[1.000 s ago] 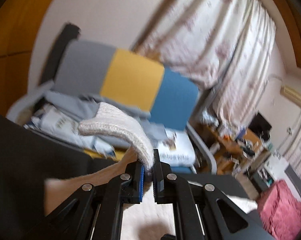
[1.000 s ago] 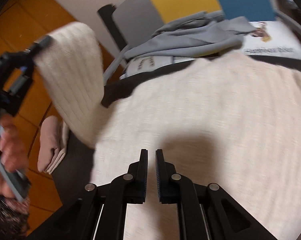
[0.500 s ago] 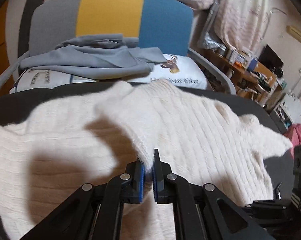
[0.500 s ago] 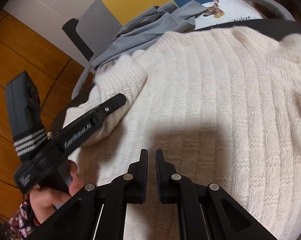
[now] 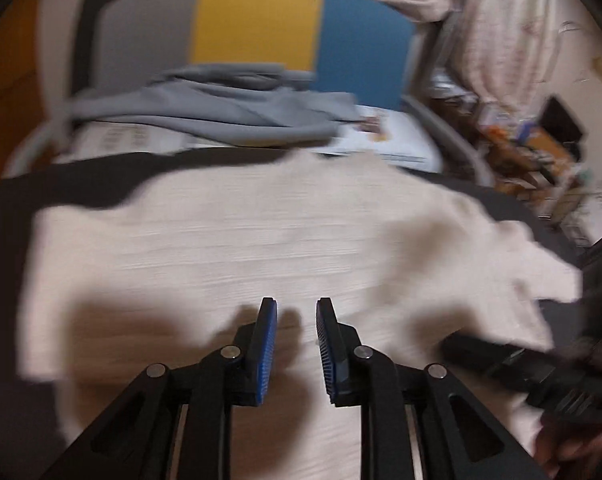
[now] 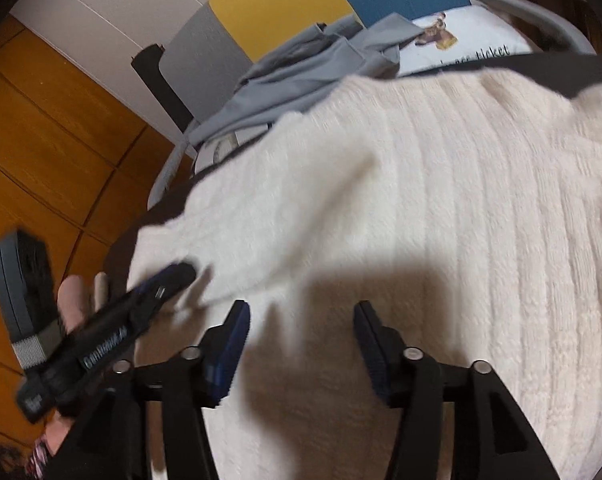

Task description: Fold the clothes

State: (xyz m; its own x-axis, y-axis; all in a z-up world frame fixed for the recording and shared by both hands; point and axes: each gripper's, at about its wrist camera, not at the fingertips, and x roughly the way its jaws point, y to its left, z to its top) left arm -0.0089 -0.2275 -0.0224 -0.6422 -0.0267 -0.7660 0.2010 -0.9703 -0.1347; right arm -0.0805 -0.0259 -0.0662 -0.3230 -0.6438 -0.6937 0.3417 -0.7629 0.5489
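Note:
A cream ribbed knit sweater (image 5: 261,232) lies spread on a dark surface (image 5: 61,176); it also fills the right wrist view (image 6: 441,208). Its left sleeve (image 6: 261,216) lies folded over the body. My left gripper (image 5: 296,312) is open and empty just above the sweater; it also shows at the left of the right wrist view (image 6: 173,276). My right gripper (image 6: 301,316) is wide open and empty above the sweater's lower part; it shows at the right edge of the left wrist view (image 5: 501,356).
Behind the sweater a grey garment (image 5: 221,112) lies on a white printed one (image 5: 393,140), on a chair with a grey, yellow and blue back (image 5: 257,28). An orange wooden wall (image 6: 41,140) is at the left. Cluttered shelves (image 5: 541,148) stand at the right.
My left gripper carried the sleeve over the sweater's body, let it go and opened. My right gripper opened wide from shut.

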